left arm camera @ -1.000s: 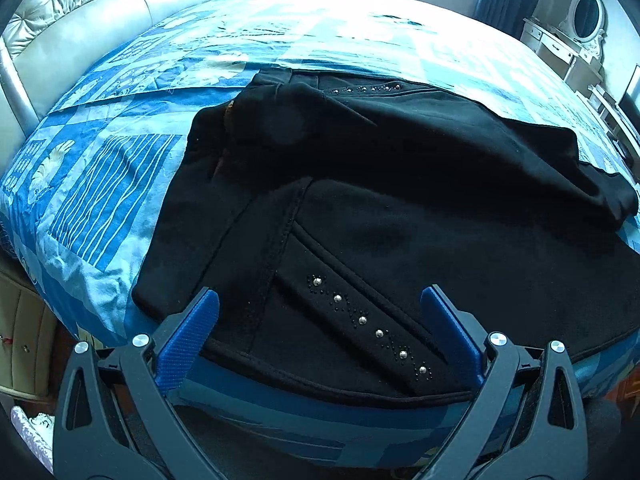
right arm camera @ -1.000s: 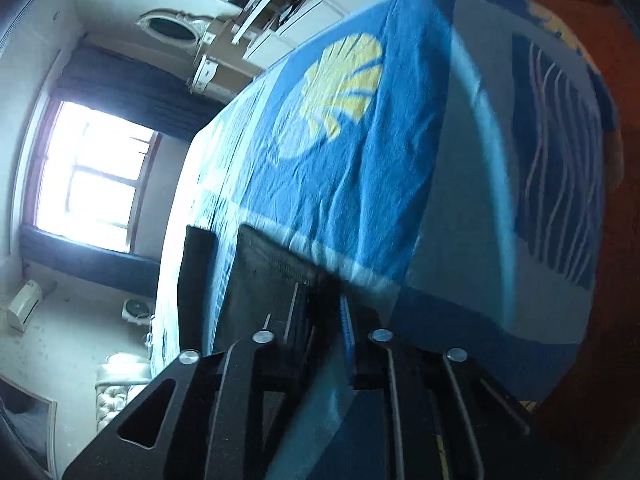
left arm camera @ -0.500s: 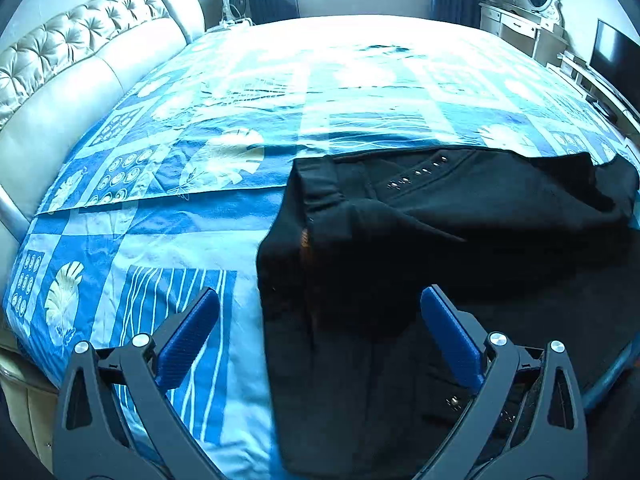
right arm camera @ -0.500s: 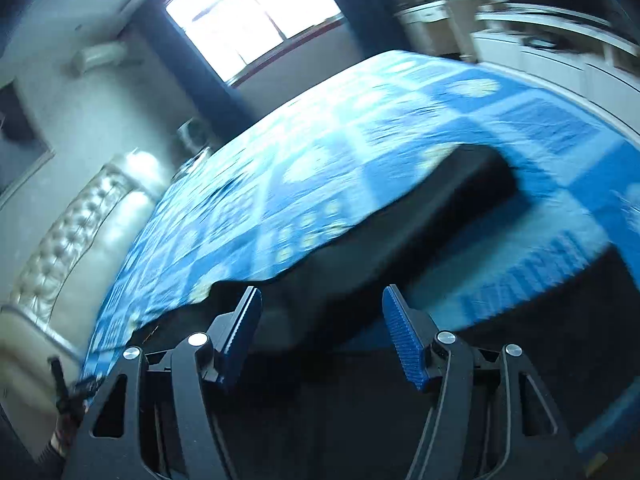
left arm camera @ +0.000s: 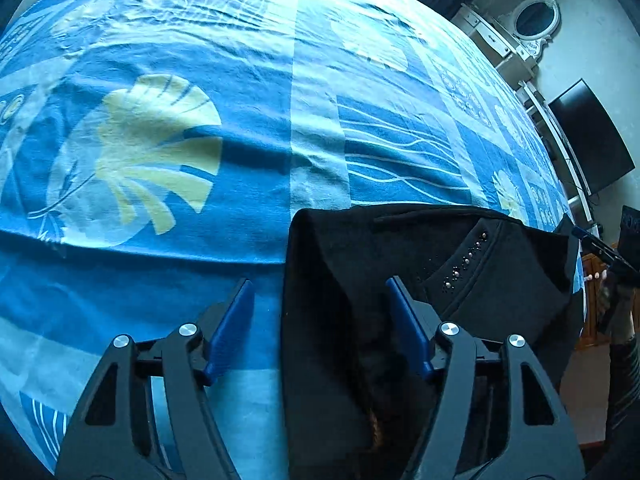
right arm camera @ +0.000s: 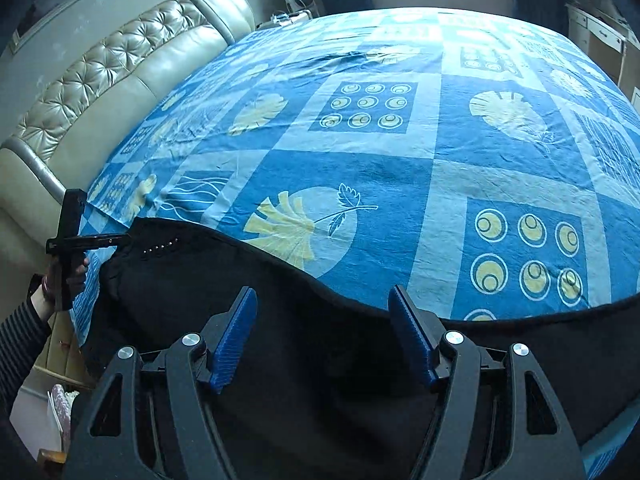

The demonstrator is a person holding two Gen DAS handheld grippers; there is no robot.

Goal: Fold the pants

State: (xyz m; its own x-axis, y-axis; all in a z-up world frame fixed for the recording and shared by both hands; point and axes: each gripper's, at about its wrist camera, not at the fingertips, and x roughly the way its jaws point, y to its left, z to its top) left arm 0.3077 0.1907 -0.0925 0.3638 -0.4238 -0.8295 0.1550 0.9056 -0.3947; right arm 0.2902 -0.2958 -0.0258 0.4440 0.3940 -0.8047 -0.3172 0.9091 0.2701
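Black pants (left arm camera: pixel 480 280) with a row of metal studs (left arm camera: pixel 466 258) lie flat on the blue patterned bedspread (left arm camera: pixel 200 80). My left gripper (left arm camera: pixel 320 316) is open, its jaws straddling the waistband edge of the pants. In the right wrist view the pants (right arm camera: pixel 240 288) spread across the near part of the bed. My right gripper (right arm camera: pixel 322 332) is open and empty just above the black cloth. The left gripper (right arm camera: pixel 92 240) shows at the far left of that view, at the studded corner.
A tufted beige headboard (right arm camera: pixel 100 80) runs along the left of the bed. A dresser with oval mirror (left arm camera: pixel 532 24) and a dark TV screen (left arm camera: pixel 592 136) stand past the bed's far side. The bedspread (right arm camera: pixel 440 160) stretches beyond the pants.
My right gripper has opened, let go of the pants, and swung to face across the bed. My left gripper has moved to the waistband corner, still open.
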